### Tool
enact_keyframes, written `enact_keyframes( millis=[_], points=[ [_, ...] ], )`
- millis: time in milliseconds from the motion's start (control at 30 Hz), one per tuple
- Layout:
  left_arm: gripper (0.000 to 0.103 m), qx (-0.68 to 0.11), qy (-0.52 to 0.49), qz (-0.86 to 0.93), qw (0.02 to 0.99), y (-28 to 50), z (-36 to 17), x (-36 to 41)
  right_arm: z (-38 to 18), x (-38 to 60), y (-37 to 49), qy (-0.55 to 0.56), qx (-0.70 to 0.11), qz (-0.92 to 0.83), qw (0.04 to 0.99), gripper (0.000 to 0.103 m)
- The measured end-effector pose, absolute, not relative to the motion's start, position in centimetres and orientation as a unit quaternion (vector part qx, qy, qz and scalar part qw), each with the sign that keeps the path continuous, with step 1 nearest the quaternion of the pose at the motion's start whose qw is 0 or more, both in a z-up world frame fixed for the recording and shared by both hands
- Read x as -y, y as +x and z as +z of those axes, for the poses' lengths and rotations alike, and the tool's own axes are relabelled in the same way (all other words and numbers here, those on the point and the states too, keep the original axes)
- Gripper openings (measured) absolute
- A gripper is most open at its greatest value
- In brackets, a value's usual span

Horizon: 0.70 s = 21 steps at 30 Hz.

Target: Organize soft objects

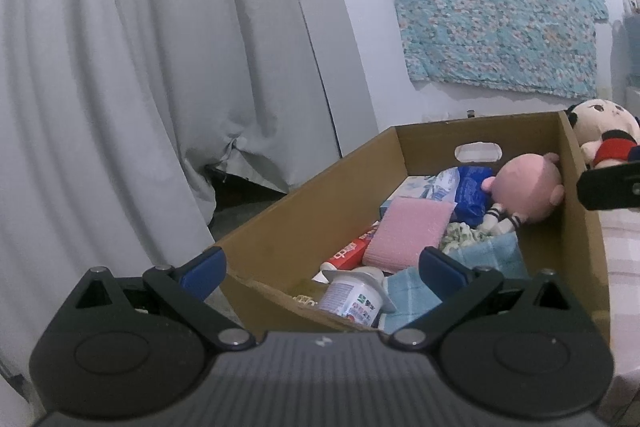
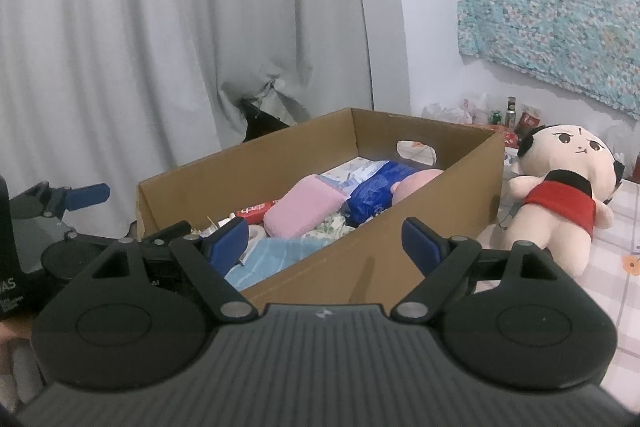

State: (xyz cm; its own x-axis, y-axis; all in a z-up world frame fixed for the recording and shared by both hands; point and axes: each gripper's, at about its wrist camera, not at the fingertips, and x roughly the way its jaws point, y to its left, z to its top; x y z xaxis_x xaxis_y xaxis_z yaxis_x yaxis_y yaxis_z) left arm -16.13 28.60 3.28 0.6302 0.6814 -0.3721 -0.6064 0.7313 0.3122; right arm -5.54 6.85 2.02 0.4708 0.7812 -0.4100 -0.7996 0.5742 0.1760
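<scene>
One brown cardboard box held one round pink doll and one fuzzy pink sponge. One soft doll in red sat outside by its right wall. The left gripper and right gripper were both spread wide, holding nothing.

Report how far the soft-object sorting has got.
Done: the cardboard box already holds a pink-headed doll, a pink sponge, a blue towel and other items. In hand: nothing; the left tool and right tool are both open and empty. Left: the red-dressed plush doll sits outside, beside the box.
</scene>
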Motion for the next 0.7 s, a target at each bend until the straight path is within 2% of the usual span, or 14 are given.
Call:
enact_keyframes(
  millis=[700],
  points=[
    [0.103, -0.245, 0.104, 0.354, 0.897, -15.34, 2.89, -28.04, 2.06, -6.89, -5.41, -0.022, -0.233, 0.463, 0.855, 0.085]
  ],
)
